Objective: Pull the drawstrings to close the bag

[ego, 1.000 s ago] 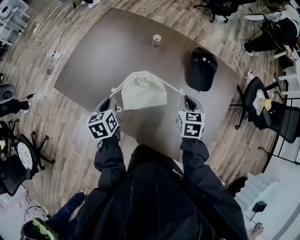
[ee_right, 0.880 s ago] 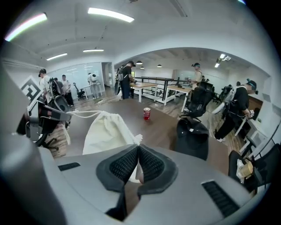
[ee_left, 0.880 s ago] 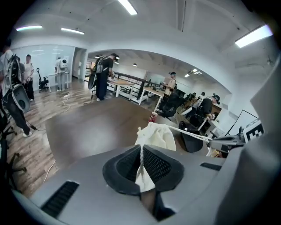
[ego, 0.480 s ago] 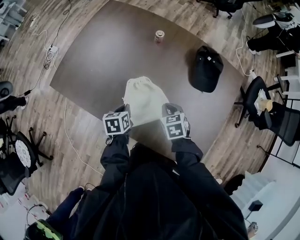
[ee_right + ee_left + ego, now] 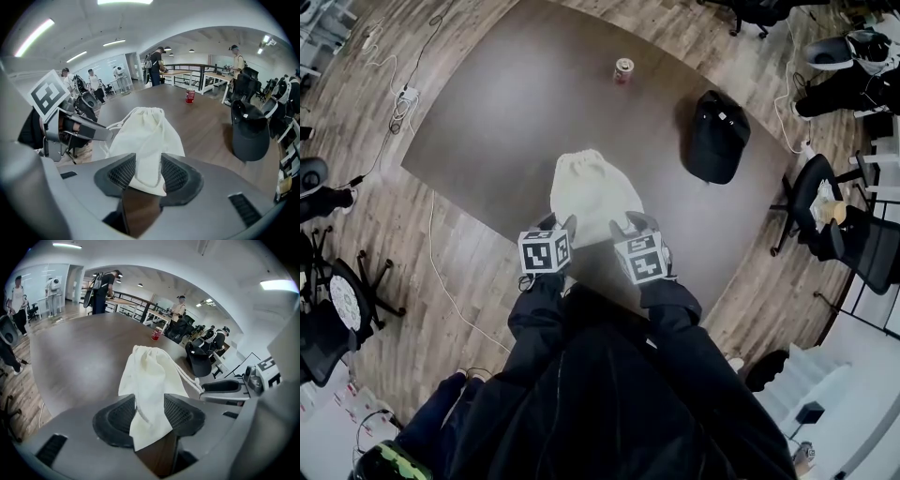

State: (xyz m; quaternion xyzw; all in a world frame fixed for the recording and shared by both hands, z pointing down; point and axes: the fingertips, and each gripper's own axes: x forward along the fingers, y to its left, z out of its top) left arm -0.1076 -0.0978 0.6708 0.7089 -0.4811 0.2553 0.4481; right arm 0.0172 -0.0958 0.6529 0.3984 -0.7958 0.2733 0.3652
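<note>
The cream drawstring bag (image 5: pixel 592 192) lies flat on the brown table (image 5: pixel 506 112), its gathered mouth at the far end. My left gripper (image 5: pixel 557 225) sits at the bag's near left corner and my right gripper (image 5: pixel 628 223) at its near right corner. Both pairs of jaws have just been opening. In the left gripper view the bag's (image 5: pixel 150 380) corner and a cord lie loose between the parted pads of my left gripper (image 5: pixel 150 416). In the right gripper view the bag's (image 5: pixel 147 136) edge lies between the parted pads of my right gripper (image 5: pixel 147 173). A white drawstring (image 5: pixel 187 376) trails toward the right gripper.
A black cap (image 5: pixel 714 136) lies on the table to the right of the bag. A red can (image 5: pixel 623 70) stands near the far edge. Office chairs (image 5: pixel 844 225) stand right of the table, and cables (image 5: pixel 403 98) run over the wooden floor at the left.
The grippers were wide apart with the strings pulled taut. They have come together and down to the bag's near end. The strings are slack and the bag lies flat.
</note>
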